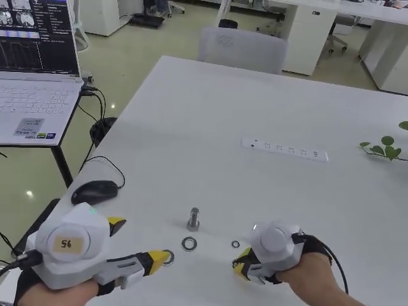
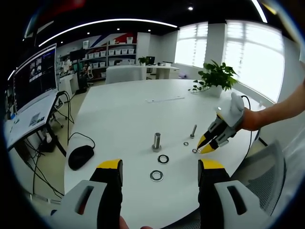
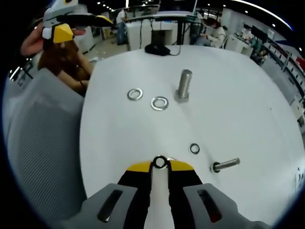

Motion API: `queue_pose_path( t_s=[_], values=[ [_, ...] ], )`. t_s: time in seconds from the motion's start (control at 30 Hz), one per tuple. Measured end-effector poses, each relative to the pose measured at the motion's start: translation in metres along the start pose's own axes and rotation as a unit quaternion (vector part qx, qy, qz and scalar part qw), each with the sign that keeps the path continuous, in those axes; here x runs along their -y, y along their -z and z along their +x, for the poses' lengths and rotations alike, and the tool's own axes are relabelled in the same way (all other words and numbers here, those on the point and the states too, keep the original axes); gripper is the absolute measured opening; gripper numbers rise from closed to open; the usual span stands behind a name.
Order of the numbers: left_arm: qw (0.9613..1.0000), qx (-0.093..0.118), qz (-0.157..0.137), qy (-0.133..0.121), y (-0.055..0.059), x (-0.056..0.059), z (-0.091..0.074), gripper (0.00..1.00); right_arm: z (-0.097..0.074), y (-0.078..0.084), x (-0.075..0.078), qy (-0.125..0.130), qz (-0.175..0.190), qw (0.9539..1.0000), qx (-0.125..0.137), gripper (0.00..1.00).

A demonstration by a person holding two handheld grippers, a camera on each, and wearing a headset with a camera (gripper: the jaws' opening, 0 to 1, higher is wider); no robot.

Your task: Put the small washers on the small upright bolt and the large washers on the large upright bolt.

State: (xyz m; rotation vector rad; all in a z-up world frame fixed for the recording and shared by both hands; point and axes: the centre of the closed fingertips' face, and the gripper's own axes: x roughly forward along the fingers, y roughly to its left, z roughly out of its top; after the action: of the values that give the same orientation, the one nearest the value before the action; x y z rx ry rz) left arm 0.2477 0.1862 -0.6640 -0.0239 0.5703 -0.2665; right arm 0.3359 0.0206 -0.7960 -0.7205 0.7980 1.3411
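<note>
The large bolt (image 1: 194, 218) stands upright on the white table (image 1: 210, 127). Two large washers (image 1: 189, 243) (image 1: 167, 257) lie flat just in front of it. My left gripper (image 1: 137, 242) hovers open near them with nothing between its fingers (image 2: 109, 168). My right gripper (image 3: 160, 167) is shut on a small washer (image 3: 160, 162), held low over the table. A second small washer (image 3: 194, 149) lies beyond its tips. The small bolt (image 2: 193, 131) stands close to the right gripper (image 2: 206, 143). The large bolt (image 3: 184, 86) and large washers (image 3: 159, 103) lie farther off.
A black mouse (image 1: 94, 191) sits at the table's left edge and a white power strip (image 1: 285, 150) lies across the far middle. A laptop (image 1: 35, 70) stands on a side stand to the left. A grey chair (image 1: 242, 48) is at the far edge, a plant (image 1: 386, 148) at right.
</note>
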Motion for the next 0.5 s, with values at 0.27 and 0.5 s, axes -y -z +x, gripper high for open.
queue_pose_path(
  t_s=[0.27, 0.5],
  values=[
    [1.0, 0.0, -0.002, -0.002, 0.0, -0.001, -0.001, 0.63, -0.028, 0.004, 0.031, 0.041, 0.026, 0.9987, 0.015, 0.14],
    [1.0, 0.0, -0.003, -0.001, 0.0, 0.0, 0.0, 0.63, -0.048, 0.016, 0.056, 0.069, 0.053, 0.996, 0.022, 0.14]
  ],
)
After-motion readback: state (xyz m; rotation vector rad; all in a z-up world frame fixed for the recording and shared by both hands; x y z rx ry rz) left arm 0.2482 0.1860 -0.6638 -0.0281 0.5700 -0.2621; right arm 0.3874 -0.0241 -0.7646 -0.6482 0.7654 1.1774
